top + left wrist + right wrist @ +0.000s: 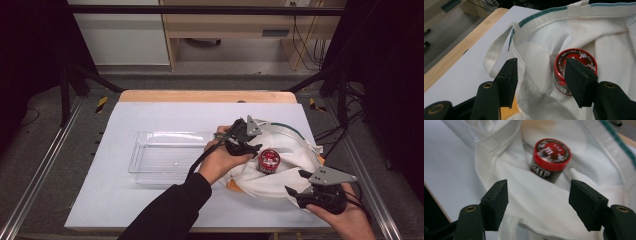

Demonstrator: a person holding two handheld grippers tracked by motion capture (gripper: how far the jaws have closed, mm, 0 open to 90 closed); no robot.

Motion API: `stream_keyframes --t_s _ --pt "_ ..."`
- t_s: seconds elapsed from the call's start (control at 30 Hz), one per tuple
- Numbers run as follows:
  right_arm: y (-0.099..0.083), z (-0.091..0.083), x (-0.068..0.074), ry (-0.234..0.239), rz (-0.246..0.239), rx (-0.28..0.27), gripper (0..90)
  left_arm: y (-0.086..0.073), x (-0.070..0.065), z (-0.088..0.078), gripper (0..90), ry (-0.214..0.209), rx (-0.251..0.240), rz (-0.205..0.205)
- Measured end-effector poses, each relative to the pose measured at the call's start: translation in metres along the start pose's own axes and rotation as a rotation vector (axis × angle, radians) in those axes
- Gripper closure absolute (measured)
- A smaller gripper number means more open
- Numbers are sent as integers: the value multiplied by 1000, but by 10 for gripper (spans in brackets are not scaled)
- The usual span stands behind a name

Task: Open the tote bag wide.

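Can [269, 160] in bag [295, 145], tray [170, 155] left of it.

Red can lid [575, 65] carries a ring of small white print around its rim, too small to read. In the right gripper view the can [551, 158] shows blurred white marks on lid and side, unreadable. No other text.

The left gripper [248, 141], on a dark-sleeved arm, hovers mid-bench with jaws parted and nothing between them. The right gripper [298, 182] sits near the bench's front right corner, jaws likewise apart.
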State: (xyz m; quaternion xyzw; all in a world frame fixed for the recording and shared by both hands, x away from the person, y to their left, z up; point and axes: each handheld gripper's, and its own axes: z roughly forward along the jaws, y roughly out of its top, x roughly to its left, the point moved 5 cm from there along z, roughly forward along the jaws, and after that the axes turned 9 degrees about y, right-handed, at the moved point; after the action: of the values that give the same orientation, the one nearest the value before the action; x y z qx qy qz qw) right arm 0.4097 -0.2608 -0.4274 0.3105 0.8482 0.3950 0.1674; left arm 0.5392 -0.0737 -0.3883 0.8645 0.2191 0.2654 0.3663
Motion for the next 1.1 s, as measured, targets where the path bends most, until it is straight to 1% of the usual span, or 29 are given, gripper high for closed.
stream_keyframes --t_s 0.03,0.1,0.13,0.17,0.2,0.23,0.27,0.3,0.33,0.37,0.4,0.43,0.47,0.5,0.53,0.6,0.63,0.67,0.73,0.8,0.9,0.97,1.03,1.07,1.1 --pt "-2 3 4 19 -1 10 305 1 1 2 449 1 2 -1" --pt "-6 7 9 41 -18 26 283 4 3 6 463 -5 8 -7" --pt "-10 12 15 63 -32 49 280 5 5 8 491 -5 12 -5" --pt "-13 14 17 69 -44 63 288 6 5 10 496 -12 25 -3" --pt "-13 14 17 69 -44 63 288 6 6 13 496 -15 31 -2" --pt "-16 15 19 72 -57 77 306 6 7 16 512 -15 43 10" --pt "-21 17 22 76 -83 97 374 5 10 20 587 -12 47 10" --pt "-21 17 22 76 -83 97 374 5 10 20 632 -12 47 10" --pt "-23 18 22 75 -86 98 431 4 13 23 632 -13 58 2" --pt "-24 18 22 73 -90 99 505 1 15 26 685 -12 72 -3" --pt "-27 19 22 74 -94 110 611 -2 18 28 767 -12 88 -5" --pt "-27 19 22 74 -94 110 611 -5 21 31 767 -8 99 -8" --pt "-29 20 22 79 -107 119 678 -8 24 33 831 1 117 -8" --pt "-29 20 22 79 -107 119 678 -11 27 35 831 3 129 -8" --pt "-31 20 22 83 -112 135 725 -14 31 36 876 3 141 -12" --pt "-33 20 22 79 -117 140 739 -20 37 37 883 10 156 -22" --pt "-34 20 22 82 -119 148 757 -23 40 38 886 13 164 -25" --pt "-37 20 22 79 -122 161 790 -29 46 39 887 26 183 -25" --pt "-39 20 21 79 -117 162 796 -32 48 39 887 28 190 -33" --pt "-40 19 21 88 -115 160 801 -34 50 40 888 24 189 -50" --pt "-39 14 22 95 -111 155 805 -34 51 37 888 29 180 -56" --pt "-38 8 22 97 -114 151 811 -33 54 34 889 44 169 -59" --pt "-38 5 23 101 -115 151 813 -33 56 33 889 50 170 -59" --pt "-39 3 23 103 -114 147 815 -34 58 32 889 56 171 -65" --pt "-42 2 25 112 -110 154 817 -38 60 33 889 50 181 -80"
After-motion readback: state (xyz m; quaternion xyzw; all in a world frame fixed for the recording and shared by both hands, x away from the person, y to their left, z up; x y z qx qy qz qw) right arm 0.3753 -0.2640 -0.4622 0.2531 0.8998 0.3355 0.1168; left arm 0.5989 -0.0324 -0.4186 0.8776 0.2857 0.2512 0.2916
